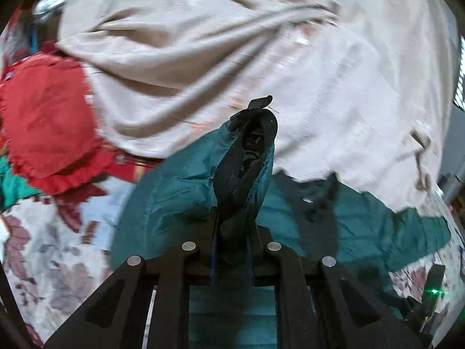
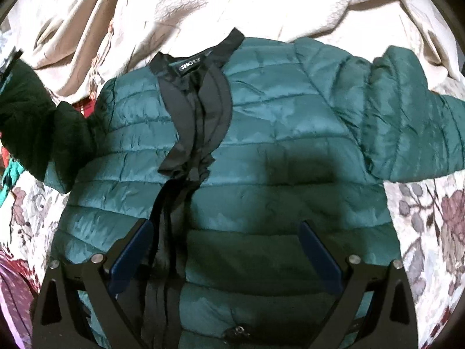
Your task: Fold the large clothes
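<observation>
We have the jacket [image 2: 290,145] spread front-up on the floral bedspread [image 2: 430,212], its collar away from our right gripper [image 2: 226,250] and both sleeves thrown outward, with a beige sheet [image 2: 180,3] bunched beyond the collar. The biggest risk, as we judge it, is the slick quilted shell: if we lift one sleeve across the body, the whole jacket could slide or bunch on the bedspread instead of creasing cleanly, since nothing pins the torso. A second risk is the beige sheet; a dragged sleeve could snag it and pull it into the fold. The open zipper placket [image 2: 197,122] could also gape and leave the front halves misaligned. Smaller still, the pinch in our left gripper [image 1: 232,250] looks thin: it is clamped on a sleeve cuff [image 1: 247,157], which stands up straight ahead between the fingers, and a quick swing might let the smooth fabric slip out. A red cloth [image 1: 49,122] lies off to that gripper's left, close enough to be swept along. Our right gripper hovers above the lower torso, tilted down toward it, fingers spread wide with the zipper line just inside the left finger [image 2: 130,253], holding nothing.
</observation>
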A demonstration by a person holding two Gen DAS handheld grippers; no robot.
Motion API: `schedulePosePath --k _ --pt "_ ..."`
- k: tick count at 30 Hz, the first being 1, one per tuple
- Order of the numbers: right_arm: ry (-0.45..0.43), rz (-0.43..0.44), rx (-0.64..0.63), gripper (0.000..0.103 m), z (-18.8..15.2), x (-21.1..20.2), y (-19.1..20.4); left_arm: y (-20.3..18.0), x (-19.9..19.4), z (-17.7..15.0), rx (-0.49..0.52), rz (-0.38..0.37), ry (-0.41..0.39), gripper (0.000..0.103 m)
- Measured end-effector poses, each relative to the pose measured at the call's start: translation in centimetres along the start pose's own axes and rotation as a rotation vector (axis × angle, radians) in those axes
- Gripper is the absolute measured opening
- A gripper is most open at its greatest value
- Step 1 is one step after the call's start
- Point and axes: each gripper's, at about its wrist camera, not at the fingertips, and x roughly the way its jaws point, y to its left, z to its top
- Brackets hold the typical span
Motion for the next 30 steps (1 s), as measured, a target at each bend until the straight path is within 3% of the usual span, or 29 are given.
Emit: schedulePosePath --k 5,11,20,26,30 --pt "-0.011 -0.038 -0.019 0.102 -0.4 -0.9 -1.4 -6.1 2.8 -1.6 0.053 -0.098 0.059 0.000" --pt "0.002 -0.070 0.020 0.102 -0.8 -1.2 -4.4 -10.5 7.4 -4.0 0.071 -0.152 0.146 0.000" --pt "0.018 -0.104 0.042 0.102 -1.5 -1.1 -7.3 -11.8 12.3 -7.5 0.062 -0.144 0.242 0.000" --pt "0.017 -0.096 0.062 0.102 -1.4 -0.9 -7.8 -11.4 13.3 -9.2 0.044 -0.189 0.287 0.001" --pt "0.017 -0.087 0.060 0.102 -1.6 -1.2 -7.6 -11.6 12.5 -9.2 0.092 -0.244 0.288 0.018"
